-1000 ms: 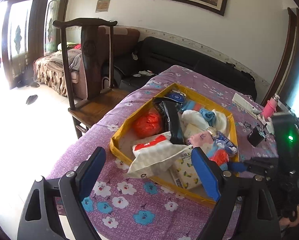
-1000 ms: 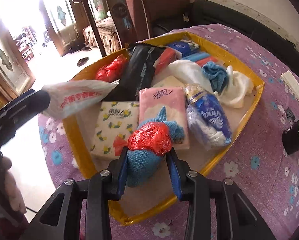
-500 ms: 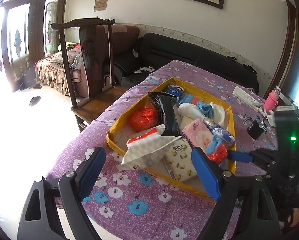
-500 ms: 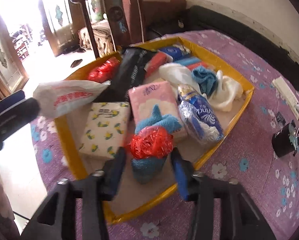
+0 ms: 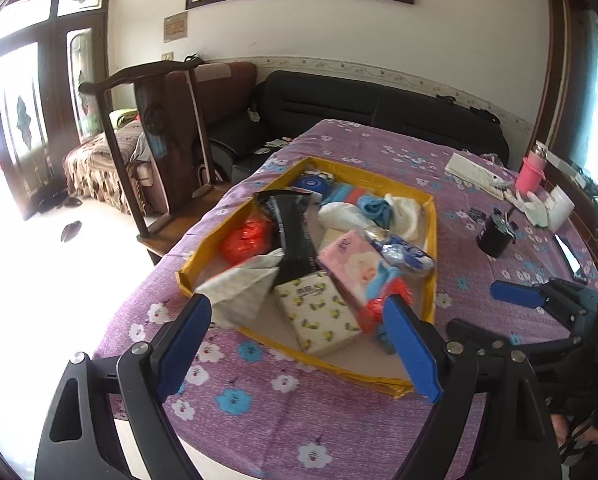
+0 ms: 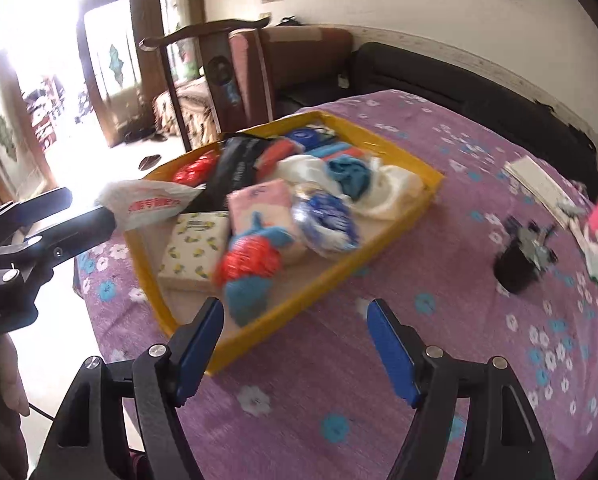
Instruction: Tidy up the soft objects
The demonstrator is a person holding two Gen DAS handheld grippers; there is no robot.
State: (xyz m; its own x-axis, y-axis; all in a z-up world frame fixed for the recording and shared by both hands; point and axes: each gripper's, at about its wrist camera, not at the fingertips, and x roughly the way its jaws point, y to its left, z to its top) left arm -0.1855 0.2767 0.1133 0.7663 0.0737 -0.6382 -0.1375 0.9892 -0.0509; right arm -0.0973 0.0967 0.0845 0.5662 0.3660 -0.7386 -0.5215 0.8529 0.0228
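Note:
A yellow tray (image 5: 431, 236) (image 6: 421, 168) on the purple flowered cloth holds several soft things. Among them are a lemon-print tissue pack (image 5: 319, 316), a pink pack (image 5: 351, 256), a black pouch (image 5: 295, 232) and a red bag (image 5: 247, 236). A blue cloth bundled with a red bag (image 6: 251, 264) (image 5: 379, 292) lies free in the tray's near corner. My right gripper (image 6: 295, 308) is back from it over the cloth, its jaws opening with nothing between them. My left gripper (image 5: 295, 308) is open and empty. A white plastic bag (image 5: 243, 288) (image 6: 147, 204) drapes over the tray rim just beyond its left finger.
A black cup (image 5: 495, 236), a pink bottle (image 5: 533, 168) and a phone (image 5: 567, 256) stand on the table's right side. A dark wooden chair (image 5: 159, 128) stands at the table's left, with a black sofa behind. The table's front edge runs just under both grippers.
The right gripper opened, let go of the blue-and-red bundle in the tray and drew back. The left gripper also drew back from the tray, still open.

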